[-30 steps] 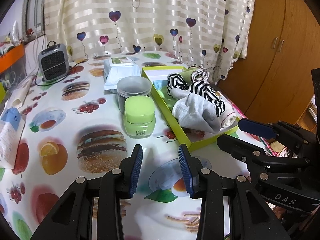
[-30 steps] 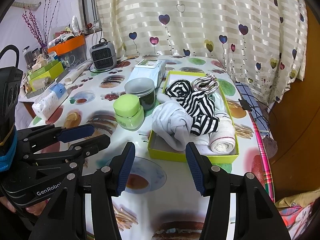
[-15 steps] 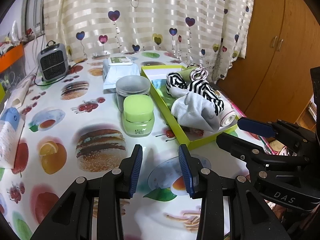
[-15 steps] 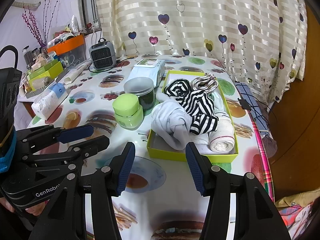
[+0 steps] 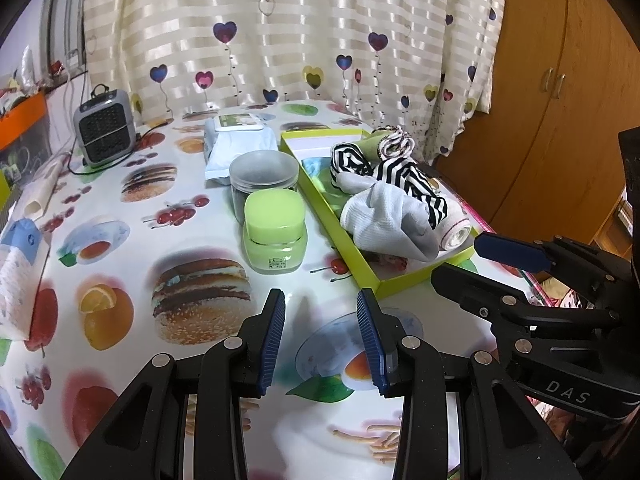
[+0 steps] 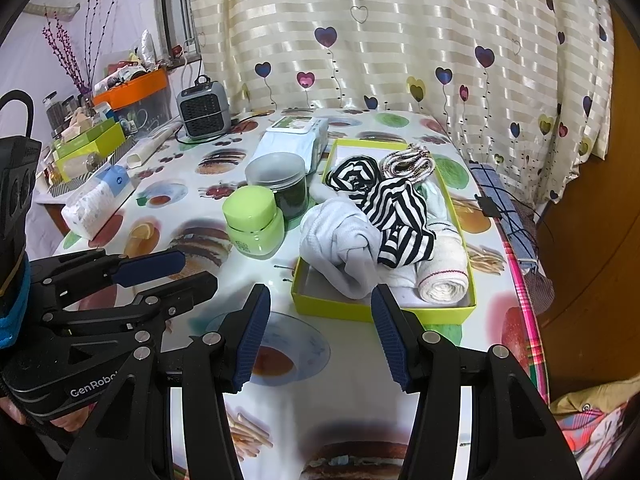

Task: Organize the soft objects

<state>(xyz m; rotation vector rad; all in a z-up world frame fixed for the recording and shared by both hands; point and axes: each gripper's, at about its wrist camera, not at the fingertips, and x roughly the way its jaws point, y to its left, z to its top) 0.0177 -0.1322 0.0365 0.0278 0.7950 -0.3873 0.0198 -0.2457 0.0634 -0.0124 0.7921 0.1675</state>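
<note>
Home room: heart-print curtain (image 6: 400, 40), wooden wardrobe (image 5: 560, 100), food-print tablecloth (image 5: 120, 280).

Small grey fan heater (image 6: 204, 109) near the heart-print curtain (image 6: 400, 32), white wipes pack (image 6: 294, 140), grey-lidded jar (image 6: 278, 184) just behind a green-lidded jar (image 6: 253, 220), tissue pack (image 6: 98, 196), wooden wardrobe (image 5: 552, 92), food-print tablecloth (image 5: 120, 248)

**Left wrist view: both grippers held over the table, nothing gripped**

We see the left gripper (image 5: 320, 312) with jaws apart and nothing between its blue ribbed pads (image 5: 272, 340), above the food-print plastic tablecloth (image 5: 120, 240). The right gripper (image 5: 476, 260) enters at right, beside the shallow lime-green cardboard tray (image 5: 344, 236). The tray holds a white ribbed sock (image 5: 384, 220), black-and-white striped cloth (image 5: 408, 180) and a rolled white towel (image 5: 456, 232). A lime-green lidded jar (image 5: 275, 232) stands just left of it.
</note>
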